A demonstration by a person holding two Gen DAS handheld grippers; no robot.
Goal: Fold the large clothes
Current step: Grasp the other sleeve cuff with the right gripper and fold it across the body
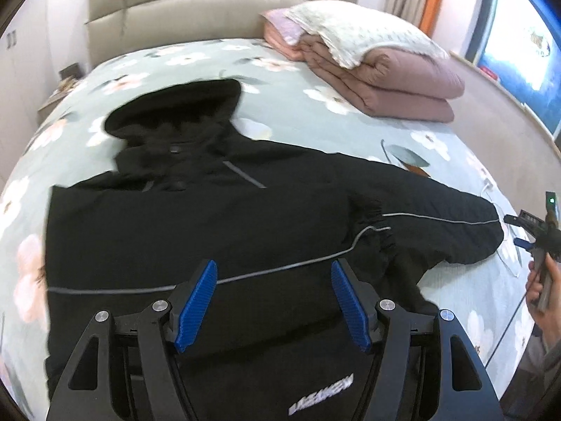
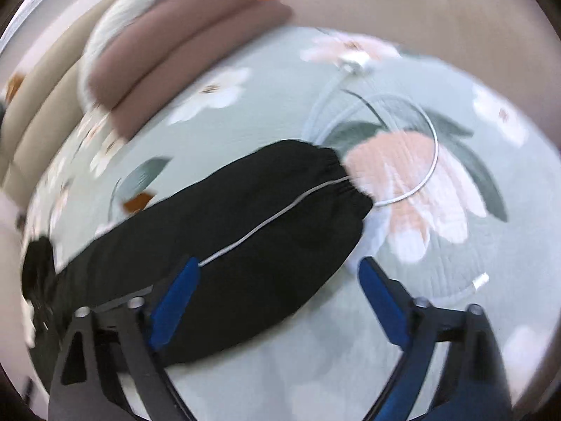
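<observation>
A black hooded jacket (image 1: 196, 210) with thin grey piping lies flat on the floral bed sheet (image 1: 315, 112), hood toward the headboard. Its right sleeve (image 1: 438, 224) stretches out to the right; the left side looks folded in. My left gripper (image 1: 273, 270) is open and empty, hovering over the jacket's lower body. My right gripper (image 2: 278, 263) is open and empty, just above the sleeve (image 2: 245, 217) near its elastic cuff (image 2: 343, 179). The right gripper also shows at the right edge of the left wrist view (image 1: 540, 231), held in a hand.
A folded pink quilt with a white pillow (image 1: 378, 70) sits at the head of the bed on the right, also in the right wrist view (image 2: 182, 35). A white charging cable (image 2: 420, 161) loops on the sheet by the cuff. Padded headboard (image 1: 210, 7) behind.
</observation>
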